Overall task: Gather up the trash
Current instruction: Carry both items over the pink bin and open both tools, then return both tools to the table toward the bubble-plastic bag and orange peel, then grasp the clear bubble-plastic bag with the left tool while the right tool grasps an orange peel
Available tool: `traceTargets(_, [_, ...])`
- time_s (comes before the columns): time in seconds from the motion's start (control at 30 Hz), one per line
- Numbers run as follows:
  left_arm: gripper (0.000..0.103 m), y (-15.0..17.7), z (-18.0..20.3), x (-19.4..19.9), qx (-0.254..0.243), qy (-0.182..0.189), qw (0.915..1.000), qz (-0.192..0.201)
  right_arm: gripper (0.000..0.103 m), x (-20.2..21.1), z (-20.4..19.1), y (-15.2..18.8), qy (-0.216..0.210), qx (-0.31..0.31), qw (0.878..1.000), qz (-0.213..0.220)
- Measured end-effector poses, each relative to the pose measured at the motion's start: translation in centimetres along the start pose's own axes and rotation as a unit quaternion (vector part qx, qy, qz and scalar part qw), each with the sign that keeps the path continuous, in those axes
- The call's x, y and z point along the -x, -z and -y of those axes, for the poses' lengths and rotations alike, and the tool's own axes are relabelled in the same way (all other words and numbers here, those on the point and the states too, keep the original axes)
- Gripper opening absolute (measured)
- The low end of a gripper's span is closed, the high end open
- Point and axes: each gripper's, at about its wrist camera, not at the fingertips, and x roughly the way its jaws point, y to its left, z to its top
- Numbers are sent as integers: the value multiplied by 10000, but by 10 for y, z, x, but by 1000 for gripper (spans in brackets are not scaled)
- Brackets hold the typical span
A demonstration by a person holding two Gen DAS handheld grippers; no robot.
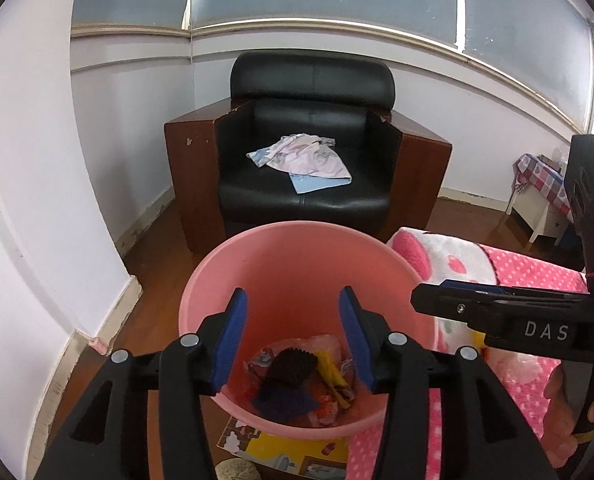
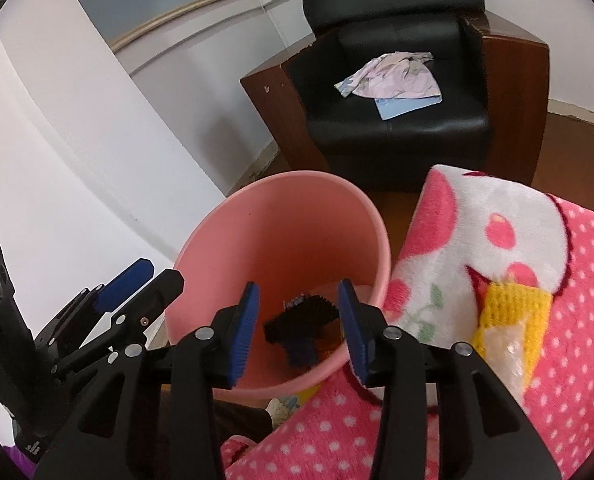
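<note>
1. The left claw [image 1: 293,334] hangs over the mouth of the pink bin [image 1: 233,264], its blue pads spread apart with nothing between them; it is released.
2. The right claw [image 2: 299,330] hangs over the same bin [image 2: 217,240] from the other side, pads also parted and empty, so it too is released.
3. Below both claws, at the bottom of the bin, lies the trash [image 1: 297,376]: a black ridged piece on top, something dark blue under it, yellow strips and crumpled wrappers to the right of those.
4. From the right claw's side the black piece [image 2: 301,316] shows straight between its pads, down inside the bin.
5. Just right of the claws, touching or nearly touching the bin, is a pink dotted blanket [image 2: 537,280]; on it, right of the right claw, rests a yellow knitted item [image 2: 513,304] with a bit of clear plastic against it.
6. Under the bin, near the left claw's base, a picture book [image 1: 281,448] lies on the wooden floor.
7. Beyond the bin, well ahead of both claws, stands a black armchair [image 1: 309,80] with a pale cloth [image 1: 305,156] on its seat.
8. A person's hand [image 1: 581,408] grips the right claw's handle.
</note>
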Motion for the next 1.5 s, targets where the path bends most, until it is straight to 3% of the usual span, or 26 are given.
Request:
traceTargets(0.3, [49, -1, 34, 24, -191, 351, 9992, 91, 42, 51, 20, 21, 422, 81, 9984, 369])
traceTargets(0.57, [49, 7, 81, 41, -550, 775, 9954, 82, 42, 117, 82, 50, 1115, -424, 9899, 760])
traceTargets(0.93, [49, 31, 156, 10, -993, 1282, 9854, -530, 42, 181, 160, 93, 1997, -1025, 9691, 1019])
traceTargets(1.27, [49, 32, 191, -40, -1064, 1219, 9821, -965, 42, 188, 211, 109, 1951, -1642, 9627, 909])
traceTargets(1.33, [36, 35, 193, -44, -1050, 1269, 9810, -1021, 42, 181, 217, 110, 1838, -1735, 9640, 822])
traceTargets(1.5, [31, 35, 194, -42, -1049, 1361, 9809, -909, 42, 164, 223, 106, 1783, -1748, 9660, 670])
